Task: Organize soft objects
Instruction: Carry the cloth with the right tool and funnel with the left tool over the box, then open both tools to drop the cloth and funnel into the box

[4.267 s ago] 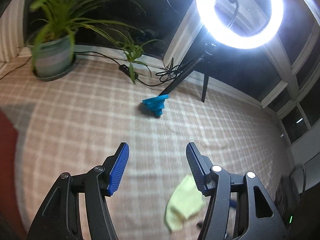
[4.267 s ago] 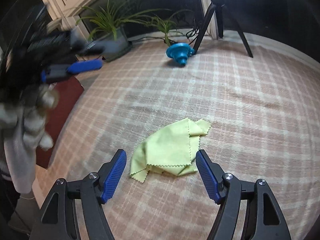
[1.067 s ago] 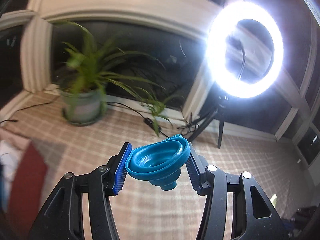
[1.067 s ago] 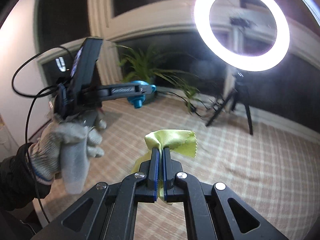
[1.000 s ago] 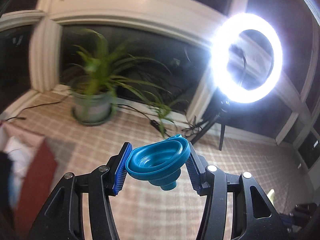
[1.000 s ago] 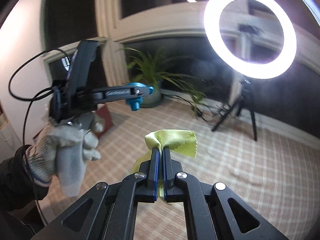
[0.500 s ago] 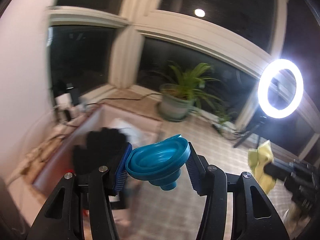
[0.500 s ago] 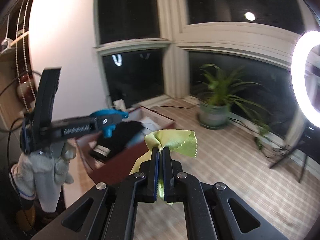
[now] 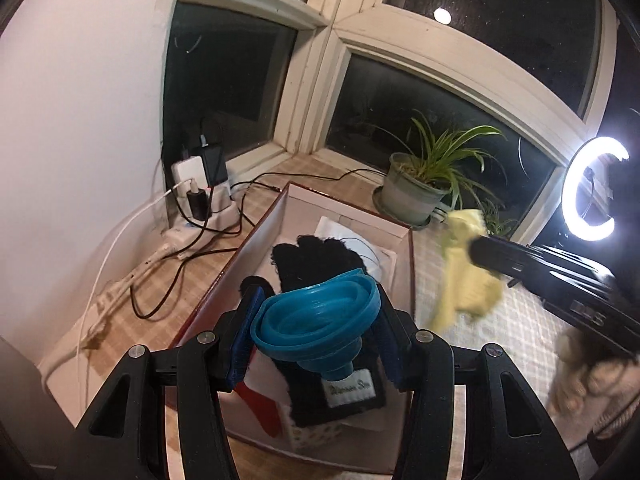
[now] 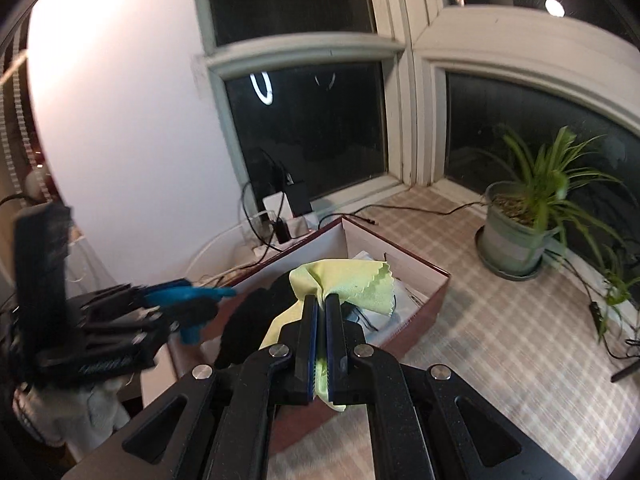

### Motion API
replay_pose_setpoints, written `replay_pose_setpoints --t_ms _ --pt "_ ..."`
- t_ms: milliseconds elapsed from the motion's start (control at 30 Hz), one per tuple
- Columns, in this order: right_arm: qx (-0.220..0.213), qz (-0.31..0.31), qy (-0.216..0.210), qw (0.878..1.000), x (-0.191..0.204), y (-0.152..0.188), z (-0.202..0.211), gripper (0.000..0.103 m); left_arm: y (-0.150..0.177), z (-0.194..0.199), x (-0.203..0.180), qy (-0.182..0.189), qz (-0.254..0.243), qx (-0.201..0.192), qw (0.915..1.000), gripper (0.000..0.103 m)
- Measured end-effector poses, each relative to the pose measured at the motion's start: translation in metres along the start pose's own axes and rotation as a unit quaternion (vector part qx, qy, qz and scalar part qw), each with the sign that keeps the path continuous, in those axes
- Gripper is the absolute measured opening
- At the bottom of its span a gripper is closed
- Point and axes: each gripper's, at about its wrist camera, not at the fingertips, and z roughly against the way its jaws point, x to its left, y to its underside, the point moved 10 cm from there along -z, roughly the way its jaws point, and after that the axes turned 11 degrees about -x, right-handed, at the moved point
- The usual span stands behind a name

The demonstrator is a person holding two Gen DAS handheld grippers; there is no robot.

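Note:
My left gripper [image 9: 316, 322] is shut on a blue collapsible funnel [image 9: 316, 320], held by its rim over the near end of a dark red box [image 9: 410, 256]. In that box lie a black glove [image 9: 316, 260], a red item and white things. My right gripper [image 10: 319, 308] is shut on a yellow-green cloth [image 10: 352, 280] and hangs above the box [image 10: 424, 308]. In the left wrist view the cloth [image 9: 466, 276] and the right gripper [image 9: 472, 248] show blurred to the right of the box. The left gripper [image 10: 188, 296] with the funnel [image 10: 190, 330] appears blurred in the right wrist view.
Power strips with chargers [image 9: 200, 192] and loose cables [image 9: 160, 272] lie left of the box by the white wall. A potted plant [image 9: 420, 184] stands behind the box on the checked cloth surface [image 10: 500, 344]. A ring light [image 9: 592, 196] glows at far right. Gloved hands [image 9: 588, 380] hold the grippers.
Both grippers have swung left from the open checked surface to the red box, still holding the funnel and the cloth. The box and wall chargers are now in view.

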Motion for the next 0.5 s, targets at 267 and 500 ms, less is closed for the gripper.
replay_pose_setpoints --t_ms 267,500 --pt "0.042 -0.007 0.019 0.999 -0.01 0.006 -0.061 0.003 0.001 -0.02 0.006 0.01 -0.007 0.018 0.9998 0.053" --pt "0.051 -0.029 0.025 0.998 -0.02 0.002 -0.083 0.014 0.001 -0.032 0.007 0.015 -0.018 0.025 0.9994 0.059"
